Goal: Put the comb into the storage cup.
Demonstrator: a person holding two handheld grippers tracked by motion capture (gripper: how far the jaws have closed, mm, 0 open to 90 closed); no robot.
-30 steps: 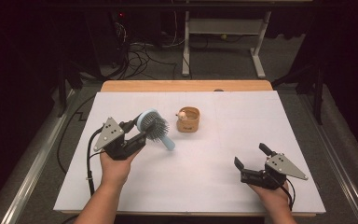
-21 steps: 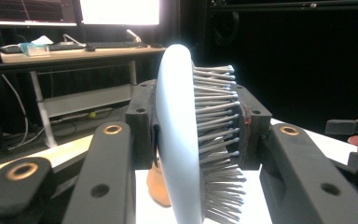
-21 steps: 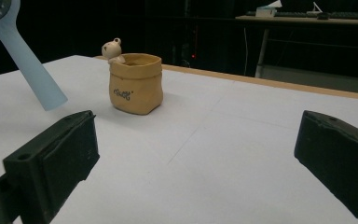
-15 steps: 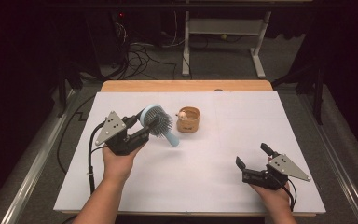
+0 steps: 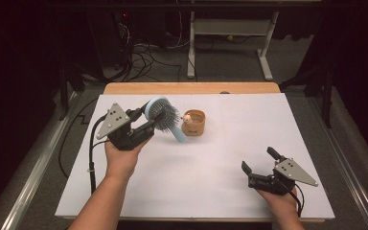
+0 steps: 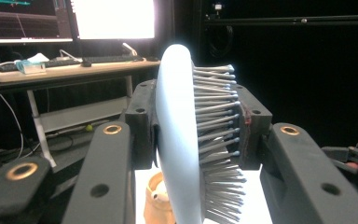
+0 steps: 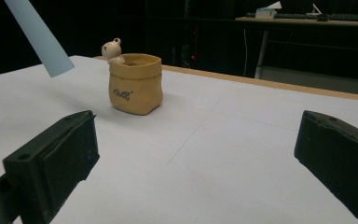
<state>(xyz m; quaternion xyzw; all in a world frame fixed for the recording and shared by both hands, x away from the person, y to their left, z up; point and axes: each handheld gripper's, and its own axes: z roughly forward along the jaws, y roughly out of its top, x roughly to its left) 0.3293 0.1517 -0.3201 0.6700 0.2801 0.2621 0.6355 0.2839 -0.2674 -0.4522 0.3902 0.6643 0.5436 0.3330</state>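
Since a second ago: left gripper (image 5: pixel 149 120) shifted slightly toward 12 o'clock with its load, brush handle tip now nearer the pot; right gripper (image 5: pixel 258 161) barely moved, near the 5 o'clock corner.

Left gripper clamped on the head of a pale blue oval plastic hairbrush with grey bristles (image 5: pixel 163 116), held off the table. Seen along its own jaws: brush back against one pad, bristles (image 6: pixel 216 140) pressed against the other. Handle angled down toward 4 o'clock, tip hanging just beside the pot, touching or not cannot tell. Left hand (image 5: pixel 122 158) wrapped under the gripper body, grey three-cornered plate on top, black cable trailing toward 7 o'clock.

Small tan sack-shaped ceramic pot with a little white figure on its rim (image 5: pixel 194 122) standing upright on the white table sheet (image 5: pixel 211 163), a little toward 12 o'clock of centre. From the right gripper view: pot (image 7: pixel 135 84) at 11 o'clock, brush handle tip (image 7: pixel 42 39) hanging above the sheet, left of the pot.

Right gripper resting low, jaws spread wide, nothing between them, pointing toward 11 o'clock. Right hand (image 5: pixel 280 199) beneath it.

Wooden table edge (image 5: pixel 191 88) showing past the sheet at 12 o'clock.
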